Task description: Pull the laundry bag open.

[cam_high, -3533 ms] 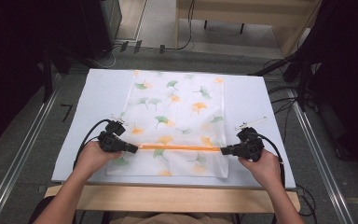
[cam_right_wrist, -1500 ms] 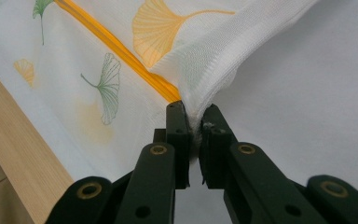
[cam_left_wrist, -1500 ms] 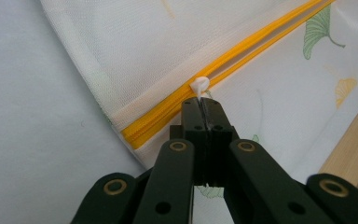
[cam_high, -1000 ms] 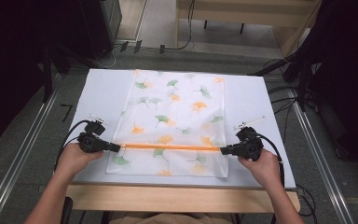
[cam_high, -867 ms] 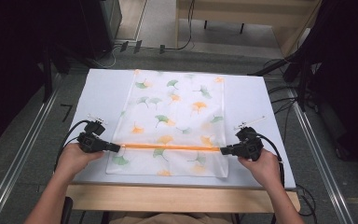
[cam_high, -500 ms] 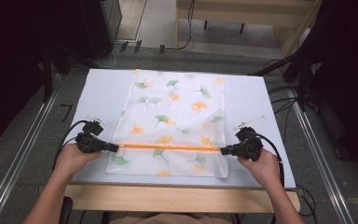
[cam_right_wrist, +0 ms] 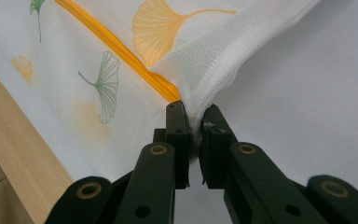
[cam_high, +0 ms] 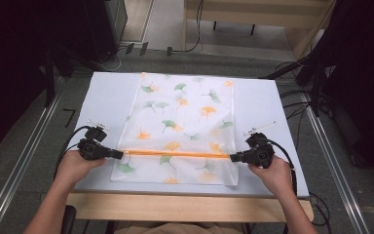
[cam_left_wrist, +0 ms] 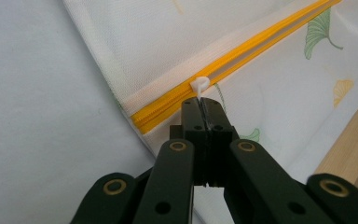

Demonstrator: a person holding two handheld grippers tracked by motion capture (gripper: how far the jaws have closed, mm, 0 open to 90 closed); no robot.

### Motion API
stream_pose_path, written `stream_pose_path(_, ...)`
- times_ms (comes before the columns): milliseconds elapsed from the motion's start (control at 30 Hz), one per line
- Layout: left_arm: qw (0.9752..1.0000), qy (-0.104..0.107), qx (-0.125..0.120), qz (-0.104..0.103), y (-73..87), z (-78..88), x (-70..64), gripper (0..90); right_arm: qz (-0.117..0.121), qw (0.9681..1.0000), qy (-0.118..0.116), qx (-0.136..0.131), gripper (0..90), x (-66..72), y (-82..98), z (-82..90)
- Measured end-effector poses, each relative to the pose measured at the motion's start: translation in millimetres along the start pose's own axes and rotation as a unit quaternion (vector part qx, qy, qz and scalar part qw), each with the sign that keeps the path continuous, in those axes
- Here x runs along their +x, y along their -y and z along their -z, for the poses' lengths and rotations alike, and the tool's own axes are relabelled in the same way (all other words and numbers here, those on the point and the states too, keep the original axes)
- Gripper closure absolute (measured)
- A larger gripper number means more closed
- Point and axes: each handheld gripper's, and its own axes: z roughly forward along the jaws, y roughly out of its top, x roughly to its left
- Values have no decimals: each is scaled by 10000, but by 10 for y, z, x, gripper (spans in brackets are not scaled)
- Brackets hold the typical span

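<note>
A white mesh bag [cam_high: 185, 112] printed with green and orange ginkgo leaves lies flat on the table. An orange zipper [cam_high: 175, 154] runs across it near the front. My left gripper [cam_high: 121, 154] is at the zipper's left end, shut on the small white zipper pull [cam_left_wrist: 199, 85], just past its closed tips [cam_left_wrist: 203, 103]. My right gripper [cam_high: 232, 157] is at the zipper's right end. There, in the right gripper view, its jaws [cam_right_wrist: 193, 116] pinch the bag's bunched right edge [cam_right_wrist: 214, 70] beside the zipper [cam_right_wrist: 121, 51].
The bag rests on a pale blue-grey tabletop [cam_high: 107, 97] with a wooden front edge [cam_high: 185, 207]. Metal rails [cam_high: 24, 165] run along both sides. Black cables [cam_high: 297, 105] lie off the right edge; dark equipment stands at the back left.
Since 3.5 s ago my left gripper has slid left along the zipper to the bag's left edge. Over the last second nothing has moved.
</note>
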Motion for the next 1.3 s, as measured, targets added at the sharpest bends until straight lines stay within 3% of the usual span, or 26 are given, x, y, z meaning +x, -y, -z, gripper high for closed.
stream_pose_path(300, 9999, -19, -63, 98, 30, 26, 32, 900, -1, 10000, 2, 4, 856, -1, -1, -2)
stream_pose_path(633, 9994, -242, -46, 228, 140, 139, 182, 900, -5, 10000, -1, 18, 856, -4, 1, 2)
stream_pose_path(733, 9993, -194, -105, 308, 178, 170, 229, 900, 13, 10000, -21, 4, 856, -3, -1, -4)
stream_pose_path(1100, 9993, -145, -118, 330, 174, 169, 230, 900, 31, 10000, 4, 59, 855, 4, -4, -18)
stream_pose_path(1300, 9996, -146, -68, 245, 158, 144, 184, 900, -29, 9999, 90, 88, 854, -56, -1, -44)
